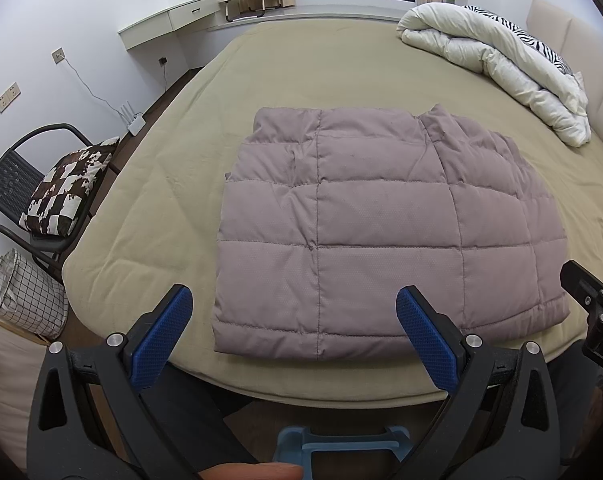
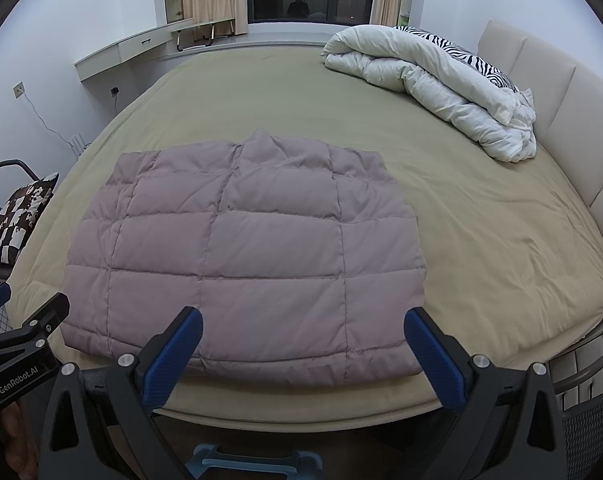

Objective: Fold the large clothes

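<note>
The quilted mauve jacket is seen lying near the front edge of the bed, already gathered into a compact rectangle, so the folding is judged largely done. Both the left gripper and right gripper are held wide apart, empty, just short of its hem. A white duvet is piled by the headboard, a chair beside the bed.

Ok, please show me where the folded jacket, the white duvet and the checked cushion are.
folded jacket (image 1: 381, 232), left wrist view, middle quilted panel.
white duvet (image 2: 441, 80), right wrist view, middle of the bundle.
checked cushion (image 1: 71, 186), left wrist view, centre of its face.
</note>
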Action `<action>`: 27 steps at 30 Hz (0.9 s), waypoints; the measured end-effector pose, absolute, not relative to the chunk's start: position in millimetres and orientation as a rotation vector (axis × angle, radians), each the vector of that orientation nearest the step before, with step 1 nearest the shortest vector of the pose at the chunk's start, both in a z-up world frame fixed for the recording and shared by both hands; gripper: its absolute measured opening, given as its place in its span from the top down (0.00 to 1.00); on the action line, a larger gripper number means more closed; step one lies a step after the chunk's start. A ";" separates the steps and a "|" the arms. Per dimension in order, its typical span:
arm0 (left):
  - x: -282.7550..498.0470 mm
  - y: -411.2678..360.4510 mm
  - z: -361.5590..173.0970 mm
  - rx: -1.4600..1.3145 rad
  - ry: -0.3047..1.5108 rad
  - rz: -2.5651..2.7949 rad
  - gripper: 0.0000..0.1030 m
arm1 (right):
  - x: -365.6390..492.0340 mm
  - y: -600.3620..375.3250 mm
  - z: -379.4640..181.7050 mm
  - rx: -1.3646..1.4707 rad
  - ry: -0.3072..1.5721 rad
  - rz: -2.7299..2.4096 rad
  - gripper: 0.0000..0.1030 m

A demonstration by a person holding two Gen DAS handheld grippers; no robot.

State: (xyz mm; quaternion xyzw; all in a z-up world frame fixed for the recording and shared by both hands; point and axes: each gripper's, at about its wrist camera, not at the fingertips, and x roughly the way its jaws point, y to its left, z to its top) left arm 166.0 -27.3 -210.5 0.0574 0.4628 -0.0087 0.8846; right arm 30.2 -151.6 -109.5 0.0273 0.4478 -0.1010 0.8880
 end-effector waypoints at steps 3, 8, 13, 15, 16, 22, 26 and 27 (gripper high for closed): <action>165.8 -27.4 -210.0 0.118 0.961 -0.019 0.00 | 30.5 -151.1 -110.0 0.054 0.930 -0.209 0.00; 165.7 -27.8 -209.6 0.117 0.962 -0.020 0.00 | 30.9 -150.3 -109.8 0.051 0.929 -0.205 0.00; 166.0 -28.0 -208.7 0.116 0.963 -0.020 0.00 | 32.2 -150.0 -109.5 0.048 0.928 -0.202 0.00; 166.2 -27.9 -208.3 0.115 0.963 -0.020 0.00 | 32.0 -150.0 -109.5 0.047 0.928 -0.202 0.00; 166.1 -27.8 -208.4 0.115 0.962 -0.020 0.00 | 32.2 -149.7 -109.6 0.047 0.929 -0.201 0.00; 166.6 -27.8 -208.2 0.114 0.964 -0.021 0.00 | 32.0 -149.7 -109.1 0.047 0.928 -0.202 0.00; 166.3 -27.6 -208.5 0.115 0.964 -0.021 0.00 | 32.1 -149.7 -109.3 0.047 0.928 -0.201 0.00; 166.6 -28.0 -208.5 0.115 0.966 -0.021 0.00 | 32.3 -149.3 -109.4 0.046 0.928 -0.202 0.00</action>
